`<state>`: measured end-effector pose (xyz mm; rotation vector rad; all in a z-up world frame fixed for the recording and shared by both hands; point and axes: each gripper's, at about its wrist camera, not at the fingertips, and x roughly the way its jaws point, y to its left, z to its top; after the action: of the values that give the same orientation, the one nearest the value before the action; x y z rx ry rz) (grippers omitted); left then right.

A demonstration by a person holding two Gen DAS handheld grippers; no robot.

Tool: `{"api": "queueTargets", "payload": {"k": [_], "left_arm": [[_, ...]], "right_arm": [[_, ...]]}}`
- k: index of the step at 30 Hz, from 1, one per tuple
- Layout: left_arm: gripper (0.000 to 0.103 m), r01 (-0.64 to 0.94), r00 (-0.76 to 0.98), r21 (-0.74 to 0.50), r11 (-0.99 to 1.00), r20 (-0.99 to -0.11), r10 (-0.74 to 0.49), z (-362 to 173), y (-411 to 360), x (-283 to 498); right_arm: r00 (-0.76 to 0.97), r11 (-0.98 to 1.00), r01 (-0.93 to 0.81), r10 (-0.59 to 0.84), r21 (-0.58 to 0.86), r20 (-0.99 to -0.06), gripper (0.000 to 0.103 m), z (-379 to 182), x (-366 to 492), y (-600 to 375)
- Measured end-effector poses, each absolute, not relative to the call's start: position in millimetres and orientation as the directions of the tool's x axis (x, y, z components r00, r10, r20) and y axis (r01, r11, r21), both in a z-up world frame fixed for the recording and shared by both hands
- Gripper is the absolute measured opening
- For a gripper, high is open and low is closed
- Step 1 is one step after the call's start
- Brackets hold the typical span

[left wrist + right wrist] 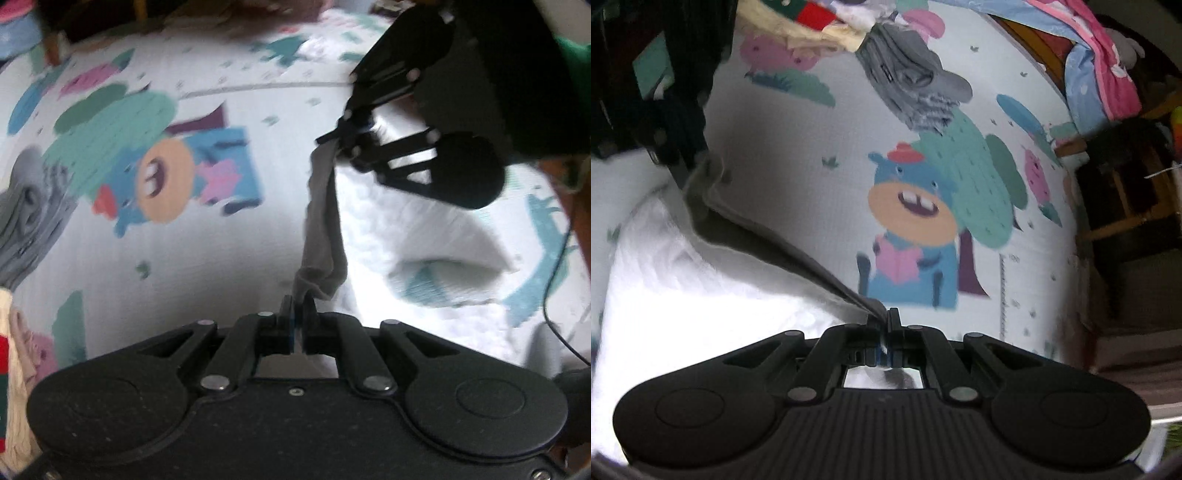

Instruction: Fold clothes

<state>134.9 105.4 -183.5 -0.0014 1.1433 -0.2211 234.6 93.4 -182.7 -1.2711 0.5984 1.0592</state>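
A white fleecy garment (pixel 406 229) with a grey edge (pixel 325 221) is held stretched between both grippers above a cartoon-print mat (pixel 166 177). My left gripper (pixel 295 306) is shut on one end of the grey edge. The right gripper (pixel 341 131), at the upper right, is shut on the other end. In the right wrist view the right gripper (pixel 888 317) pinches the grey edge (pixel 768 236), which runs up and left to the left gripper (pixel 690 162). The white garment (pixel 683 280) spreads below and to the left, and part of it rests on the mat (pixel 798 140).
A folded grey garment (pixel 26 221) (pixel 916 85) lies on the mat. Beyond it is a pile of mixed clothes (pixel 14 369) (pixel 812 26). A black cable (pixel 554 277) runs along the right side. Wooden furniture (pixel 1126 206) and pink and blue bedding (pixel 1100 62) border the mat.
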Motion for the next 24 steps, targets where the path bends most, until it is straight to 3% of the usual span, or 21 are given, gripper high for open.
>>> {"api": "queueTargets", "payload": {"k": [9,12,15,19,24], "left_arm": [[0.002,0.080,0.319,-0.083,0.993,-0.942,-0.104,-236.8,155.7,137.7],[0.002,0.031,0.293,-0.083,0.996,-0.952,-0.089,-249.6,172.8,136.8],[0.002,-0.010,0.261,-0.080,0.997,-0.963,-0.074,-260.8,184.2,131.7],[0.002,-0.038,0.227,-0.064,0.997,-0.972,-0.054,-272.3,192.2,123.9],[0.008,-0.083,0.135,-0.032,0.996,-0.991,-0.020,-283.6,206.3,123.9]], "right_arm": [[0.417,-0.116,-0.867,0.364,-0.484,-0.833,0.006,-229.9,237.4,152.2],[0.433,-0.056,-0.868,0.398,-0.493,-0.808,0.023,-229.8,242.9,160.4],[0.433,0.045,-0.886,0.435,-0.461,-0.789,0.026,-211.8,259.1,152.6],[0.456,0.182,-0.889,0.446,-0.421,-0.770,0.046,-183.3,283.9,118.9],[0.498,0.276,-0.864,0.343,-0.421,-0.796,0.048,-179.4,301.9,34.9]]}}
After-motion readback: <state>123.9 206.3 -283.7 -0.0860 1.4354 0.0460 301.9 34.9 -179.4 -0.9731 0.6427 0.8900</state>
